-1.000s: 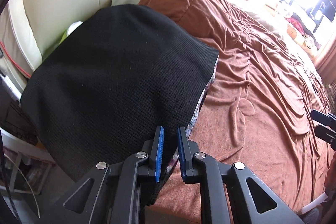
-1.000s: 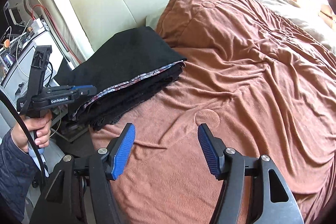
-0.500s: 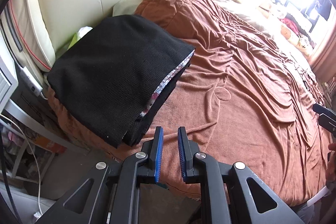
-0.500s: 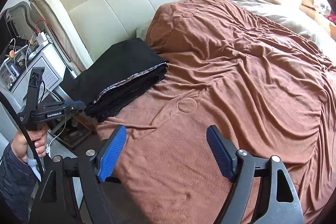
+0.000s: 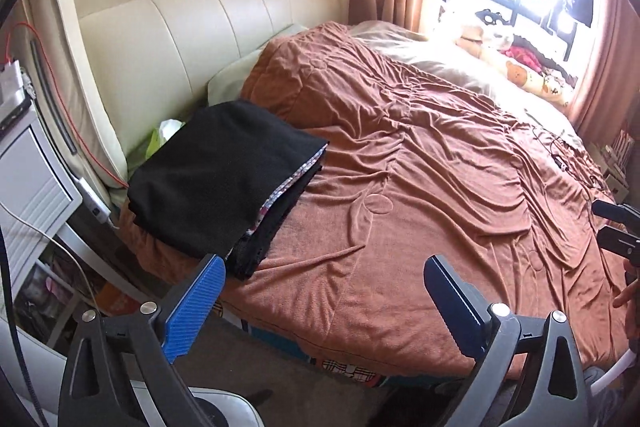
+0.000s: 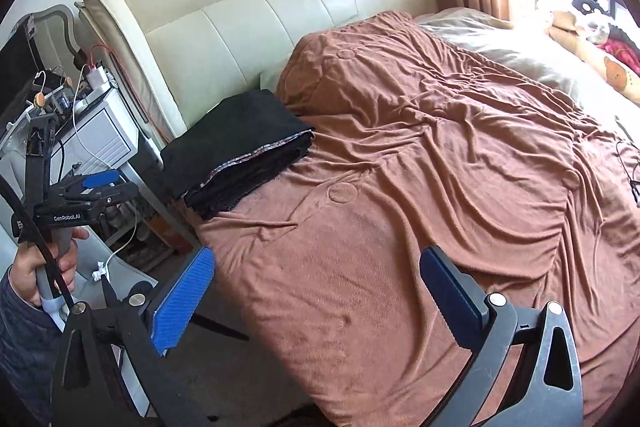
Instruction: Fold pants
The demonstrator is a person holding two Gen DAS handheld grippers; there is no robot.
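Bedroom surface first: brown blanket [image 5: 420,187] covers the bed. Our left gripper [image 5: 324,299] and right gripper [image 6: 316,295] both stand wide apart at the jaws, holding nothing, near the bed's near edge. We find the pants [image 5: 224,179], folded black, at the far-left corner beside the headboard [image 5: 200,27]. Risk, in our judgement: that stack overhangs the edge, and a careless brush could unfold or drop it.

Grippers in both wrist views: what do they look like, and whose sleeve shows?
Both the left gripper and right gripper have black frames, silver rivets and ribbed blue fingertip pads. The left's body reads "GenRobot.AI". The person's left hand wears a dark blue sleeve.
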